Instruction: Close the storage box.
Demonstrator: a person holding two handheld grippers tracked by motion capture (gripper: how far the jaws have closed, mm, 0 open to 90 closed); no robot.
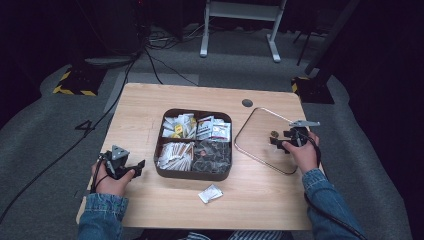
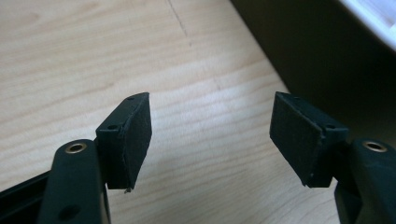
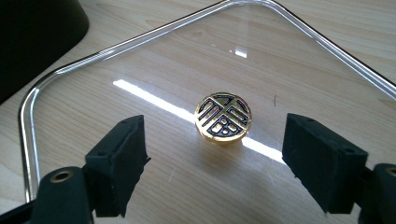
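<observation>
Right gripper (image 3: 215,165) released, jaws straddling the lid (image 3: 140,65)'s gold knob (image 3: 223,116), just ahead. Left gripper (image 2: 210,135) released, beside the box (image 1: 165,172).

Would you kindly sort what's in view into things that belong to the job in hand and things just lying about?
In the job:
- glass lid, flat on the table
- its gold knob, before the open right tongs
- divided tray of packets

Lying about:
- loose sachet
- round port

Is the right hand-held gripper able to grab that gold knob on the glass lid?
Probably yes: the right hand-held gripper is open just short of the gold knob on the glass lid, with nothing between.
</observation>
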